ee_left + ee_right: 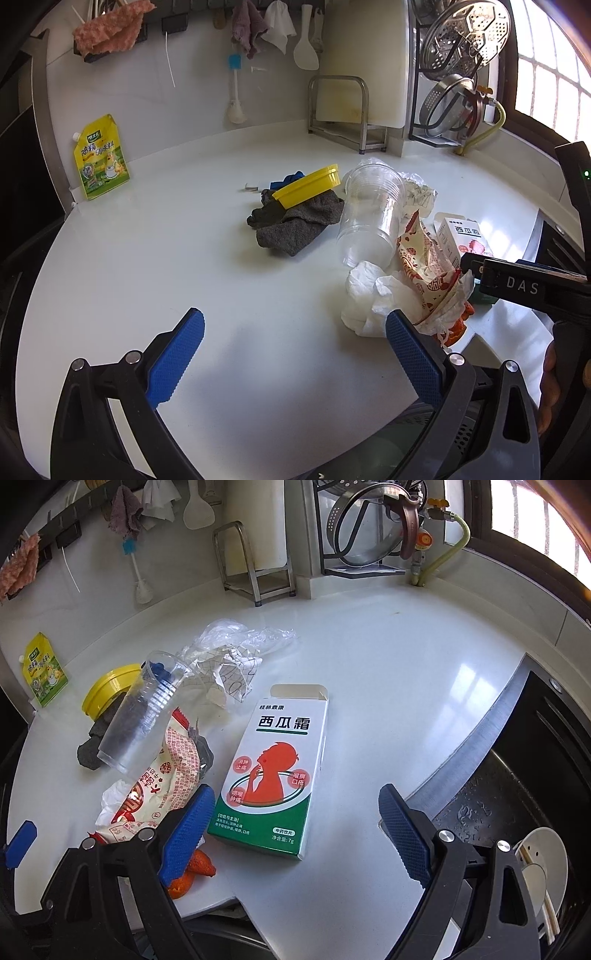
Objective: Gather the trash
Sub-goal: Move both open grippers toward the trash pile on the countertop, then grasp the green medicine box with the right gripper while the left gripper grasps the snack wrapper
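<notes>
Both grippers hung released over the white worktop [155, 258], holding nothing. Seen from its own camera, the left gripper [295, 354] had its blue pads spread wide above bare surface, its right pad close beside the crumpled white tissue [369, 295] at the near edge of the trash heap. The right gripper [297, 834] was spread just as wide, its fingers straddling the near end of the medicine box [275, 771], which lay flat with its far flap open; that placing looked like a line-up for picking up the box first, since it lay apart from the tangle and offered flat sides to pinch.

All the trash lay on the worktop, none yet lifted. A clear plastic cup [144, 716] lay on its side across a red-and-white snack wrapper [162, 786]. Beyond it were crumpled paper [231, 672] and a thin clear bag [236, 631]. A yellow lid [306, 186] leaned tilted on a dark grey cloth [295, 225], to the left of the cup. Orange peel [195, 871] sat at the near edge, under the right gripper's left finger. A yellow seasoning pouch [101, 157] stood well apart at the far left against the wall, probably not rubbish. To the right the sink [517, 775] opened, with a white dish inside.
</notes>
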`<state>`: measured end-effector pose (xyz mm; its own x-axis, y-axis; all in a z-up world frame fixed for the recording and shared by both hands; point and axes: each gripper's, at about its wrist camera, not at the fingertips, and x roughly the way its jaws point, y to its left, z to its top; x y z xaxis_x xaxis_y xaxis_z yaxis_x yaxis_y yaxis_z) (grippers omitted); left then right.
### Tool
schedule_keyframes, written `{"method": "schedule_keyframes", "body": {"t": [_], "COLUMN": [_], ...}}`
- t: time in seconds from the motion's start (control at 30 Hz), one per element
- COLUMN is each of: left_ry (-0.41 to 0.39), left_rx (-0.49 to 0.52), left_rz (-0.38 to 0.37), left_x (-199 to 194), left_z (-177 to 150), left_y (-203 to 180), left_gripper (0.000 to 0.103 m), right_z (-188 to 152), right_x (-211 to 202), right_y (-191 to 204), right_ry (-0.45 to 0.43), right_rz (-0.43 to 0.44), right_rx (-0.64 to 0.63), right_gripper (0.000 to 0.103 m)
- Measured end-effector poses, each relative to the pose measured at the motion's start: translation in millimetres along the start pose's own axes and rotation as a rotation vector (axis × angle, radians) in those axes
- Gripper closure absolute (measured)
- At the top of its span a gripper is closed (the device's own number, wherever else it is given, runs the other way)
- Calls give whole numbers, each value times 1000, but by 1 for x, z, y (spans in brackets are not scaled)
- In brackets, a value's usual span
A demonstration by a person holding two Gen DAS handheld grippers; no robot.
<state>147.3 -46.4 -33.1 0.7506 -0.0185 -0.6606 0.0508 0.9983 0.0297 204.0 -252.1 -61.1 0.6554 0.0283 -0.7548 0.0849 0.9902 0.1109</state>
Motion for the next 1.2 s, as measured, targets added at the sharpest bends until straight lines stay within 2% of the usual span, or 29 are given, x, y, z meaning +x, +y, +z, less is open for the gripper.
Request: {"method": "schedule_keyframes", "body": {"t": [0.23,0.37,0.57,0.6,0.63,0.67,0.7,1.2], "left_ry": [1,2,-5,-6,-6,-6,-7,-73], "left_rx": [-8,-6,-13,-16,-19,-21,-22,-17], "left_rz": [-2,-3,-6,-9,-11,-15,-20,-123], "left_x": [2,2,0,0,0,0,-1,-10], "left_z": [1,0,0,1,1,1,0,7], "left_y": [0,-2,0,0,-1,-1,-2,-34], "left_gripper": [6,6,6,6,6,6,6,6], "right_z": [10,12,9,8,8,7,6,-20], "right_x": [3,14,16,15,15,15,15,-30], "right_y": [0,6,-1,-4,-6,-8,-9,-66], "right_ry": [18,55,56,53,54,62,75,-27], "right_rz": [3,-20,-29,-26,-21,-17,-10,72], "right_rx": [27,2,-6,0,3,2,0,133], "right_gripper": [17,17,18,19,28,43,50,51]}}
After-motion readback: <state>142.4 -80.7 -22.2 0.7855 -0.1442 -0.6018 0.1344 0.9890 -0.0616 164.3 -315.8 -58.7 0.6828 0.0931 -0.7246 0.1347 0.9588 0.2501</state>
